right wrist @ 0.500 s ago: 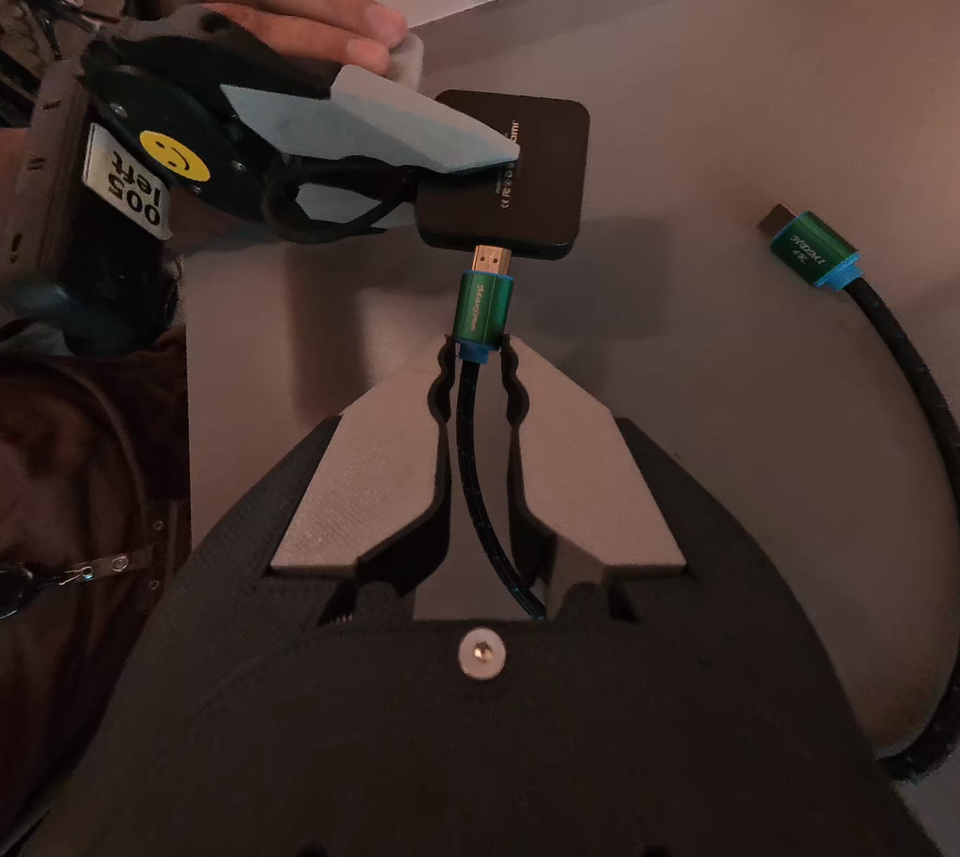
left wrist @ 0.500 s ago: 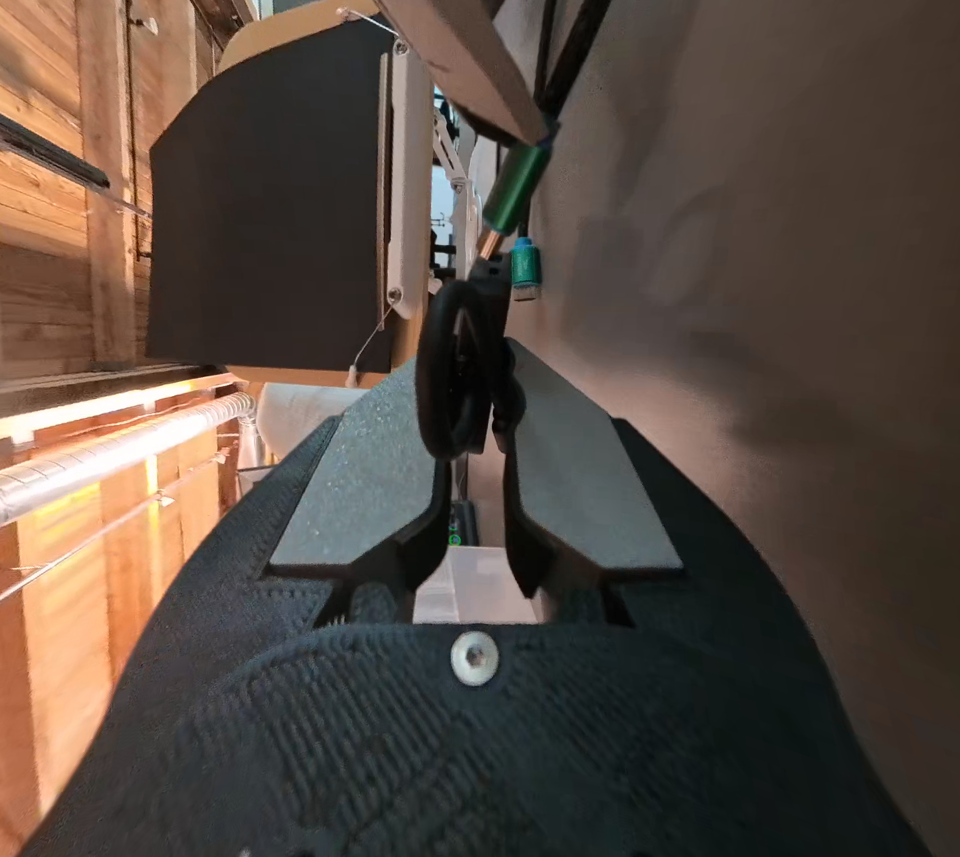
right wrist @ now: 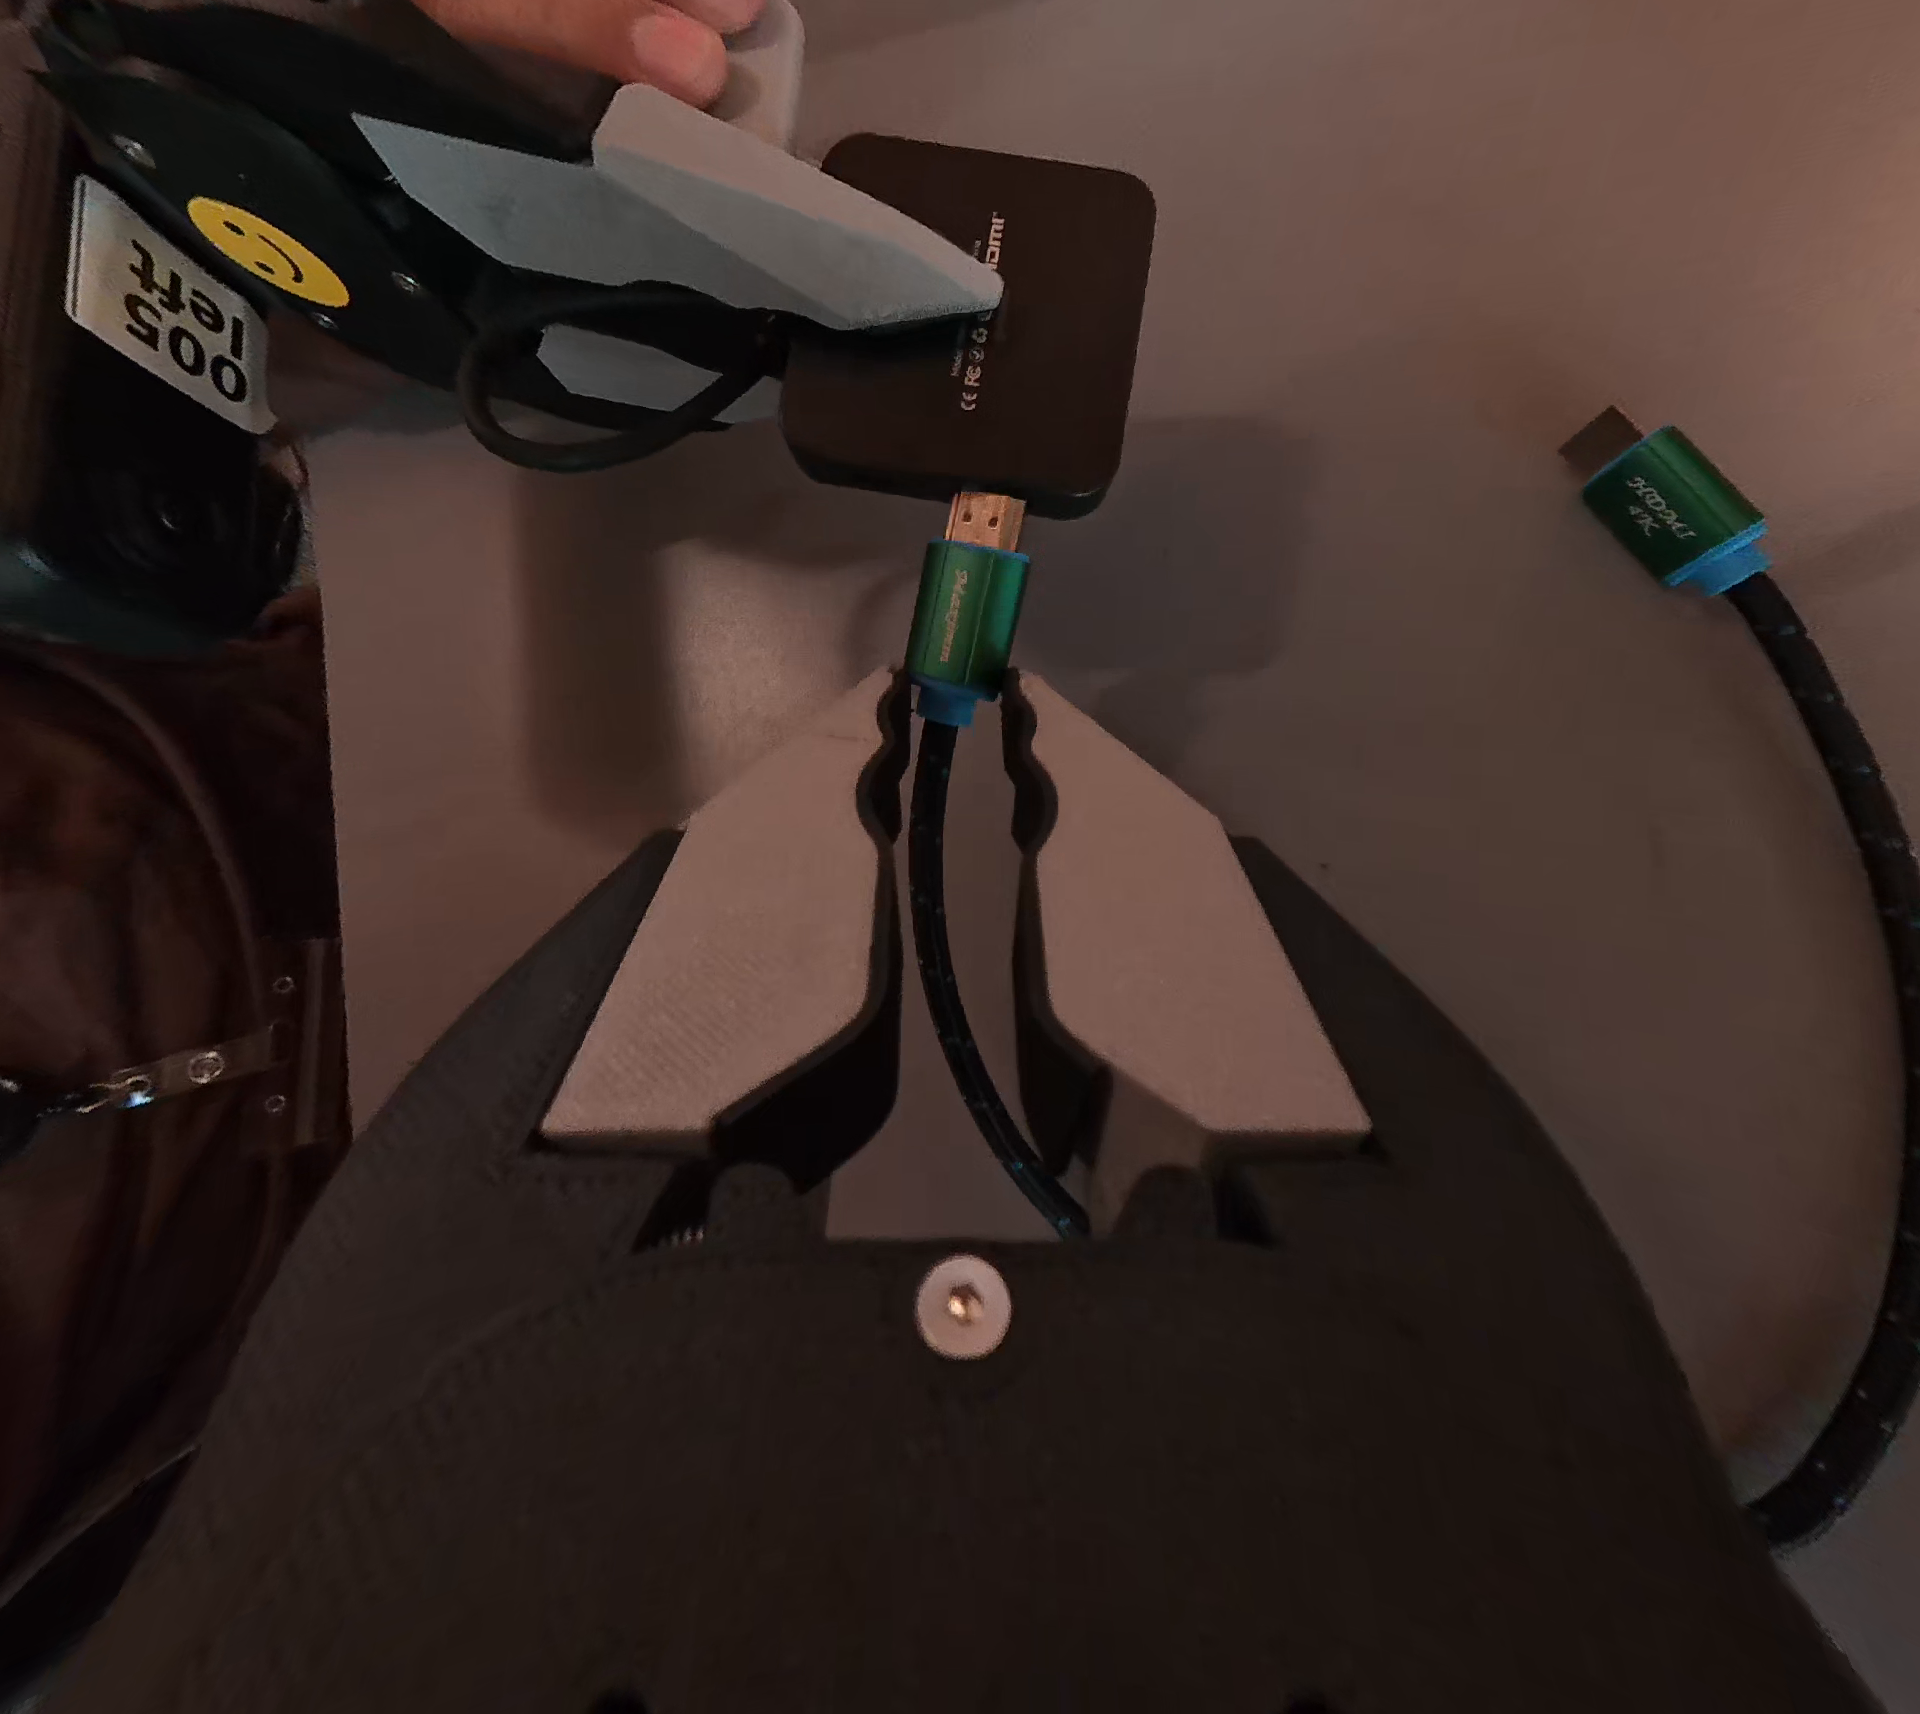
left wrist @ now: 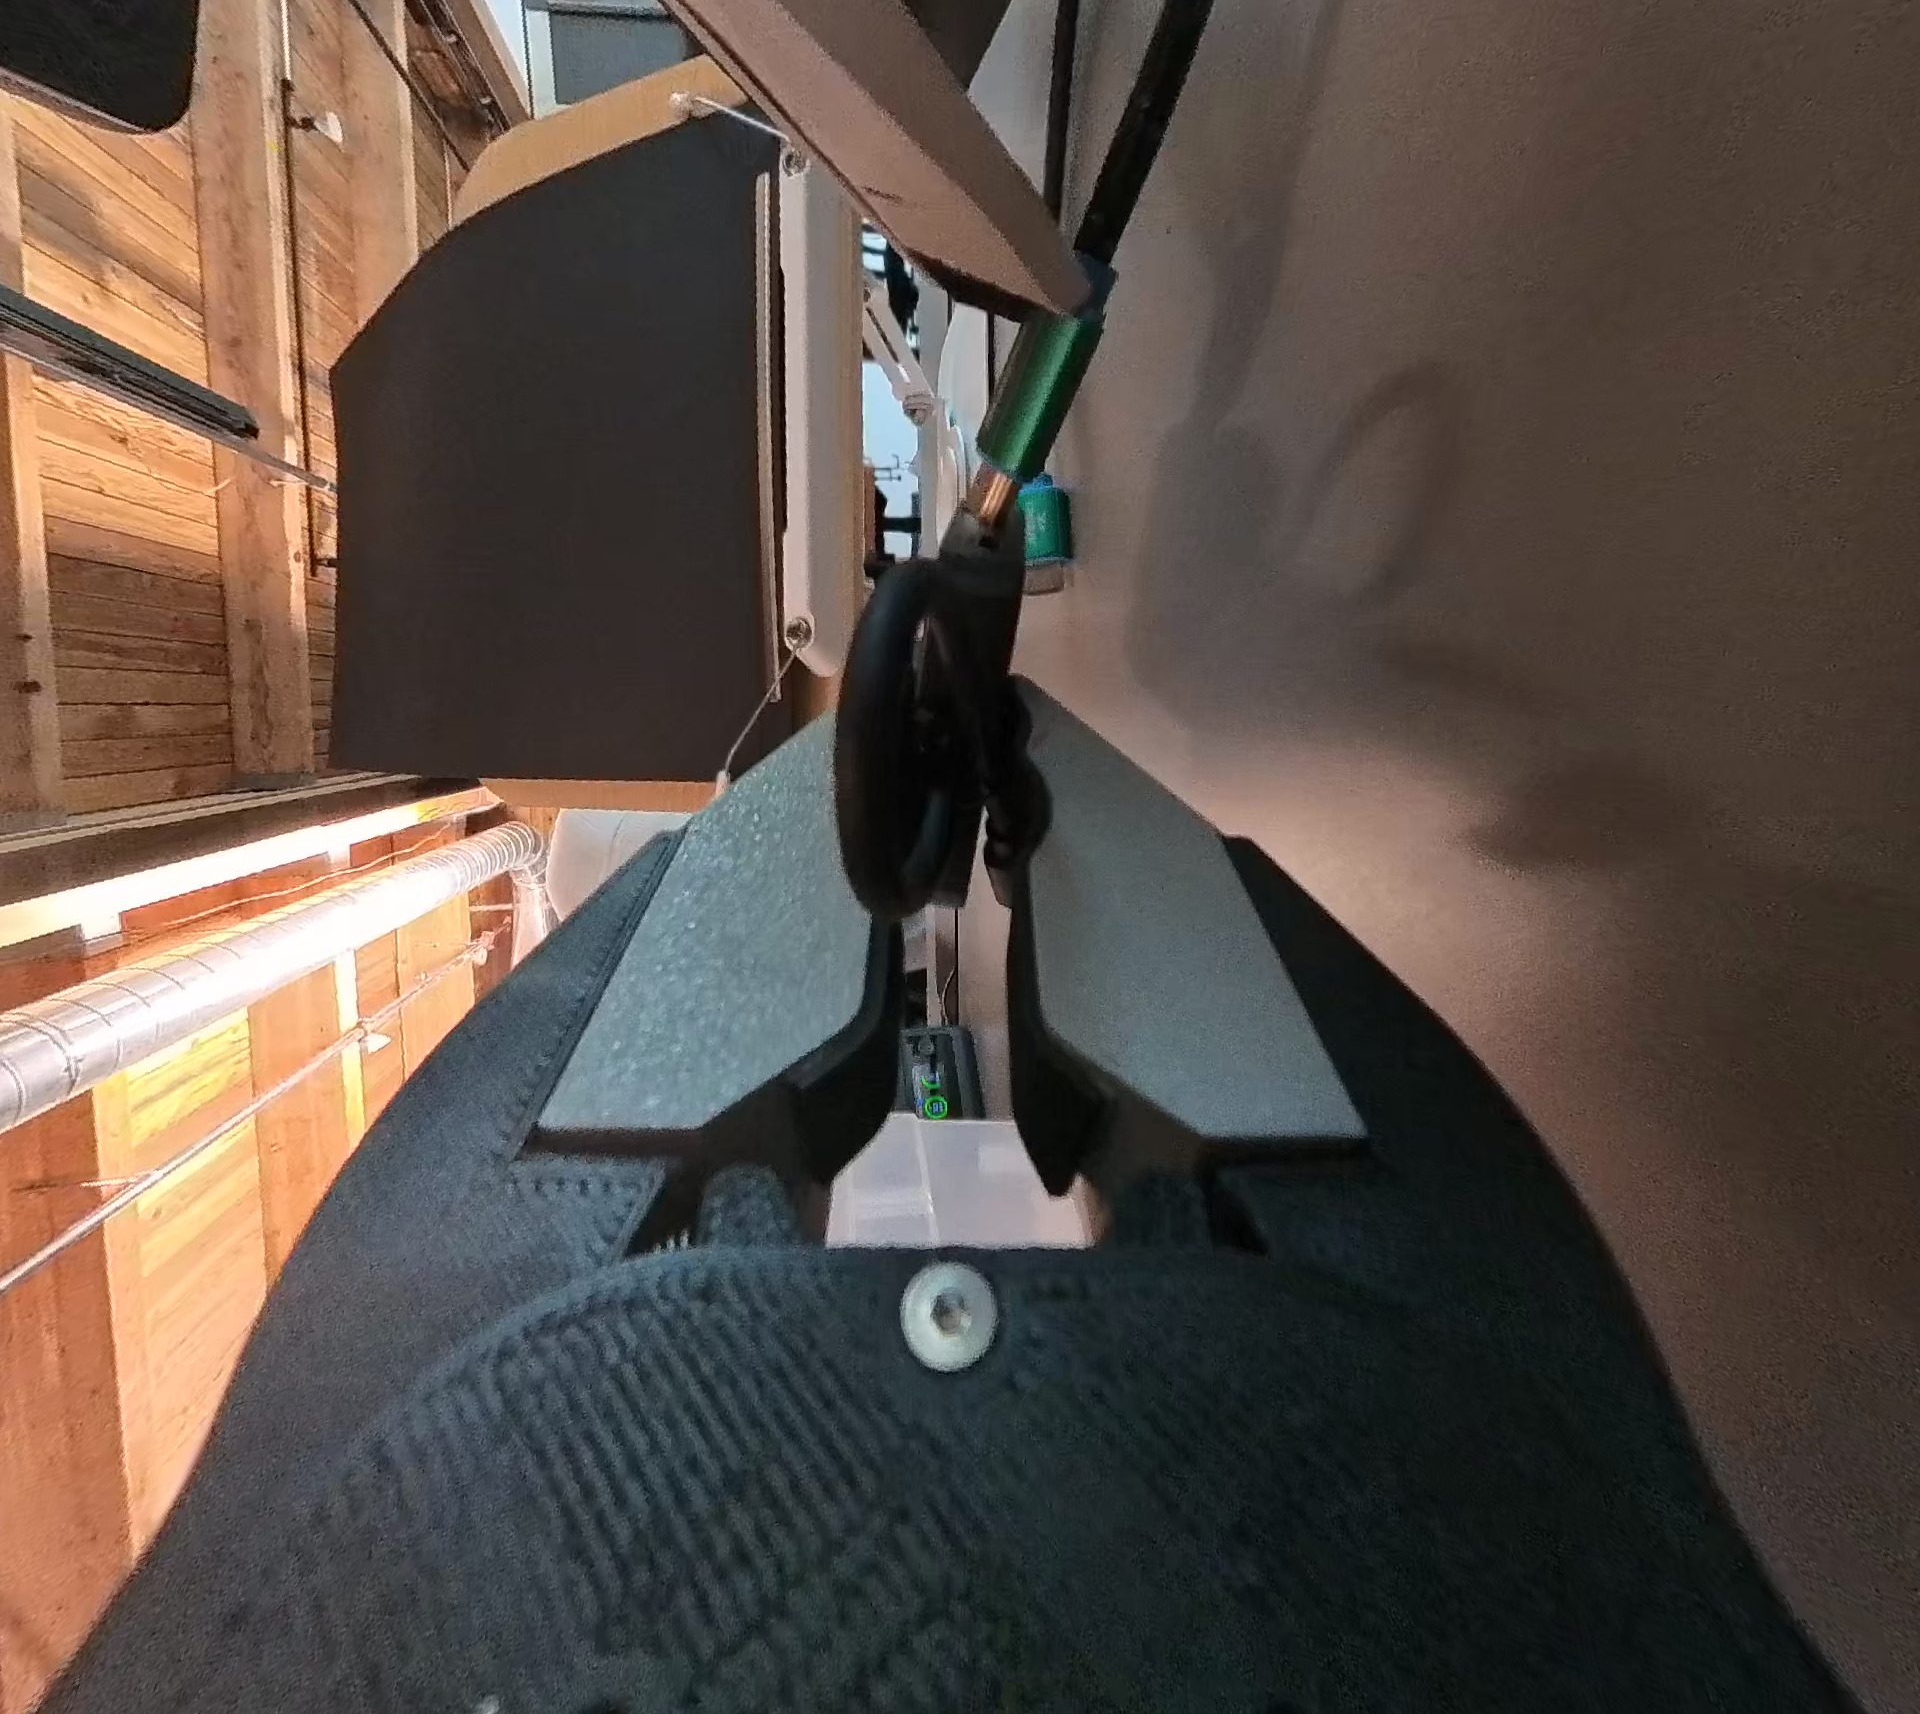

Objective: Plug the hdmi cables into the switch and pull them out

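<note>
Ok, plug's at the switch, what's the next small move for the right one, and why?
Probably push the right gripper straight forward. Its jaws are shut on the green plug, whose gold tip sits at the black switch edge with much metal showing, so it looks only partly seated. The left gripper braces the switch.

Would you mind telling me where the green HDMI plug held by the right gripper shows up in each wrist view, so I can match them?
Left wrist view: the held green HDMI plug is upper centre, angled down toward the switch, below the right gripper.
Right wrist view: it stands just above centre, its gold tip at the switch's near edge.
Shared landmark: the spare green plug lying on the table.
</note>
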Demonstrator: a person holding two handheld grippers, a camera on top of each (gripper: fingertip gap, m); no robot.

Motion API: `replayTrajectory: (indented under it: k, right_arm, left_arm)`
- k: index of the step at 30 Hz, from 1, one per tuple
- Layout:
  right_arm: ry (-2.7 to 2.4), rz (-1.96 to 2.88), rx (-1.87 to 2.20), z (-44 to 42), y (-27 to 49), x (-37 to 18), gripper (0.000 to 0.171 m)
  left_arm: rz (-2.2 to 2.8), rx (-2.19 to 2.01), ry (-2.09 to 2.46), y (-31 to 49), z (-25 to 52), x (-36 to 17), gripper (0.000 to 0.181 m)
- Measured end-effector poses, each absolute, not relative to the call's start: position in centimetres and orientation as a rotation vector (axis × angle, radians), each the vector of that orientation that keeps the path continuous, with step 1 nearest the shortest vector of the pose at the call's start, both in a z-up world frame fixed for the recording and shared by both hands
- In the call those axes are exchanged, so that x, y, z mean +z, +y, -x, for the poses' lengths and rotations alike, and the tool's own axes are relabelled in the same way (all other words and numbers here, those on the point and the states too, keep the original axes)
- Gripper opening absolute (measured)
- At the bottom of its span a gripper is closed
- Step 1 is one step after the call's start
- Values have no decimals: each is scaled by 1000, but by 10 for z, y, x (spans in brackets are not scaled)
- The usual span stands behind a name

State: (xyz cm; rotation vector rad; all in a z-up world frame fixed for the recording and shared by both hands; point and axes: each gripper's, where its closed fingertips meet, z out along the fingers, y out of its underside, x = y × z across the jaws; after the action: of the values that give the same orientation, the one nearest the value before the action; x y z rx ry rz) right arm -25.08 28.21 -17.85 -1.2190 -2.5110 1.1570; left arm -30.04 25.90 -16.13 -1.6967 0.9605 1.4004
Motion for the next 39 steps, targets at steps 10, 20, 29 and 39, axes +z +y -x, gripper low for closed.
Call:
replayTrajectory:
  k: [10,20,29,39]
  right_arm:
    - [-2683,1203,1305,229,272,-178,12]
    - [-2647,1366,1390,232,278,-180,12]
    - [-2654,1415,1546,227,275,-173,11]
    - [-2637,1475,1624,227,276,-171,9]
  left_arm:
    - [1670,1304,1041,254,282,-168,13]
    - [1620,1369,1033,255,282,-160,13]
    - [1586,1386,1028,255,280,-156,14]
    - [1584,1395,1044,255,279,-157,14]
